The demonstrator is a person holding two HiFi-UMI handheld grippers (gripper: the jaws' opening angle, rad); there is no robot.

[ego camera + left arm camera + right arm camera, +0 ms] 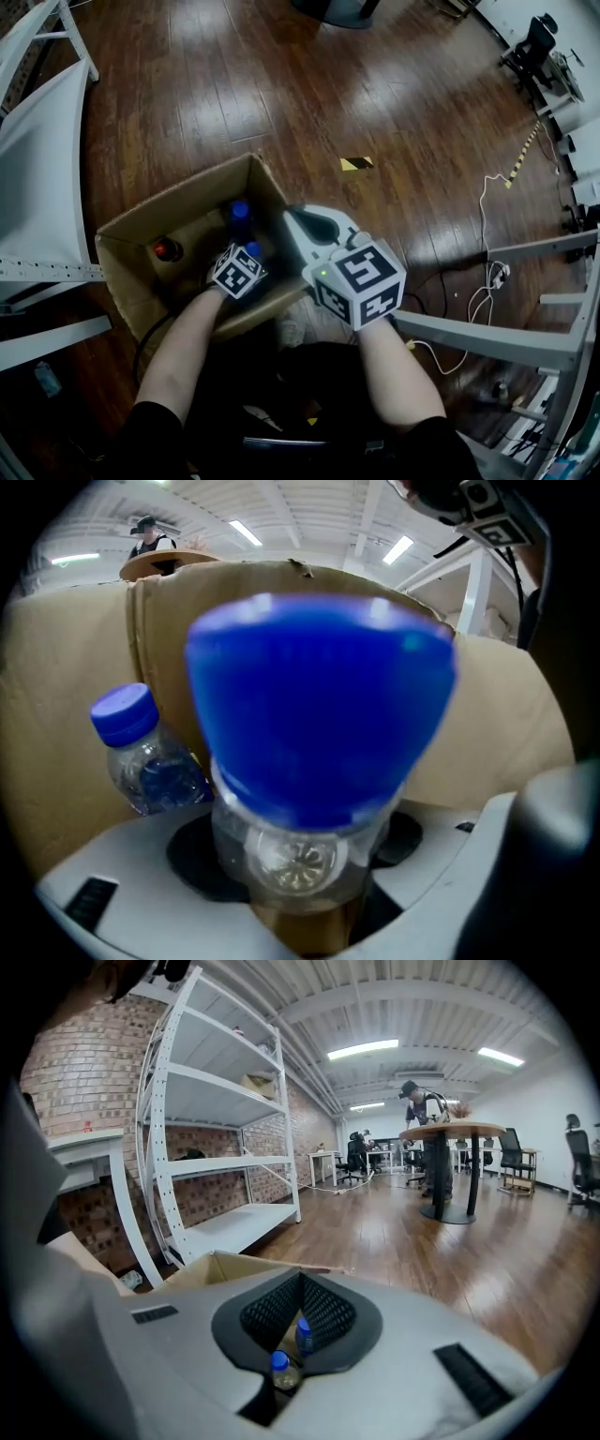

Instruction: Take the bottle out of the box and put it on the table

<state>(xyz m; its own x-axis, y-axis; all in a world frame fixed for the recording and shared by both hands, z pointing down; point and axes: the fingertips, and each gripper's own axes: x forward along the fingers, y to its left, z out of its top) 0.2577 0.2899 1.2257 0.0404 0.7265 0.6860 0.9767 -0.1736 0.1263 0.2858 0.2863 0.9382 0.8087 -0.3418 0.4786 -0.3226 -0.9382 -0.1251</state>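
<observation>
Lower centre: left gripper (302,860) grips a blue-capped bottle (319,705) inside the box (169,212); right gripper (298,1290) closed, empty. Lifting out remains.

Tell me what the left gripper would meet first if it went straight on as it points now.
Most likely the cardboard wall of the box, right behind the bottle that the left gripper holds. A second bottle stands left of that line. The distance is unclear.

Blue-capped clear bottle (319,714), brown cardboard box (171,206), black-and-white marker cube (361,279), dark wooden floor (281,75)
</observation>
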